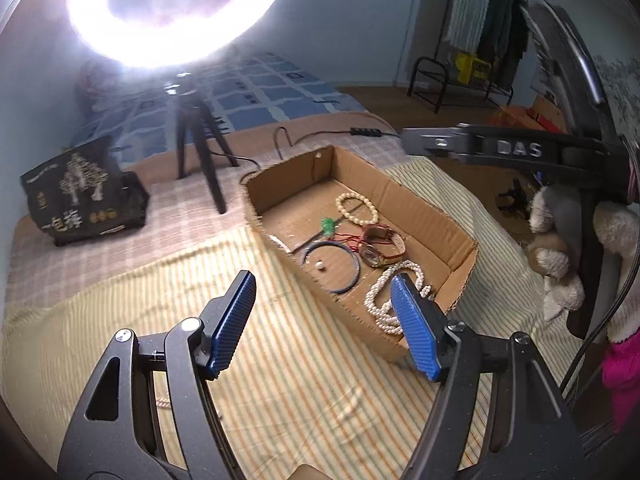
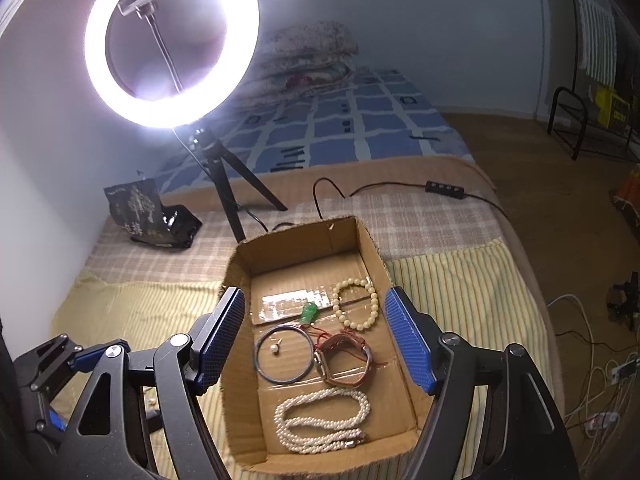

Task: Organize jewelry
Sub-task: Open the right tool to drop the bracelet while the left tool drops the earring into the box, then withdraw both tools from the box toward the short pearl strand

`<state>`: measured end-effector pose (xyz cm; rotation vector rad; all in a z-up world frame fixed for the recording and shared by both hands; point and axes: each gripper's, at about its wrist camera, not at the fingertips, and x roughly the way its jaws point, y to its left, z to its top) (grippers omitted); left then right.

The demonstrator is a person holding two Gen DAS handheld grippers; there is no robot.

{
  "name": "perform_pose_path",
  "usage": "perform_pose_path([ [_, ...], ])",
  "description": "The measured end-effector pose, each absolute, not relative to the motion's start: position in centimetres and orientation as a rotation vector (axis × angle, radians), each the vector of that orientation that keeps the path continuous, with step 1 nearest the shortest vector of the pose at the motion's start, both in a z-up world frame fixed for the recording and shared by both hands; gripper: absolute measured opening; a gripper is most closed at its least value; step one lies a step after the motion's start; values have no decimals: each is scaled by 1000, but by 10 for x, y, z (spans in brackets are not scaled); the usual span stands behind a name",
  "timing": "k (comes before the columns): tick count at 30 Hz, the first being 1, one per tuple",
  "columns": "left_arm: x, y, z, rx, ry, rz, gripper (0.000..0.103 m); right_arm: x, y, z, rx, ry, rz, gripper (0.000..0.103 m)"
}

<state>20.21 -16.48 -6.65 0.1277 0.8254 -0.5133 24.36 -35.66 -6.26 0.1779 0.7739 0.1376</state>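
Observation:
An open cardboard box [image 2: 248, 264] [image 1: 432, 216] lies on the striped cloth. Inside it rest a white pearl necklace [image 2: 320, 420] [image 1: 380, 296], a cream bead bracelet [image 2: 356, 304] [image 1: 356, 208], a brown-strap watch [image 2: 344, 356] [image 1: 378, 246], a dark bangle [image 2: 262, 372] [image 1: 352, 280] with a small pearl stud [image 2: 275, 349] [image 1: 321, 265] inside it, and a green pendant [image 2: 309, 313] [image 1: 328, 226] on red cord. My right gripper [image 2: 314, 304] hangs open above the box, nothing between its blue pads. My left gripper [image 1: 324, 286] is open over the box's near wall, also holding nothing.
A lit ring light on a black tripod [image 2: 224, 176] [image 1: 200, 152] stands behind the box, its cable and switch [image 2: 444, 190] trailing right. A black printed bag [image 2: 148, 216] [image 1: 80, 196] sits at the back left. A gloved hand [image 1: 568, 240] grips the other gripper's handle at right. Cables [image 2: 592, 380] lie on the floor.

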Motion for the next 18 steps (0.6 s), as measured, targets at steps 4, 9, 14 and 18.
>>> perform_pose_path([
  [4,196,-131,-54,77,806,-468,72,229,-351,-52,186,756,140,72],
  [9,194,-85,-41,18,782,-403,72,214,-336,-50,169,764,175,72],
  [14,191,-35,-33,-17,767,-339,72,198,-315,-51,157,756,226,72],
  [18,191,-7,-37,-30,781,-301,72,190,-293,-56,150,742,285,72],
])
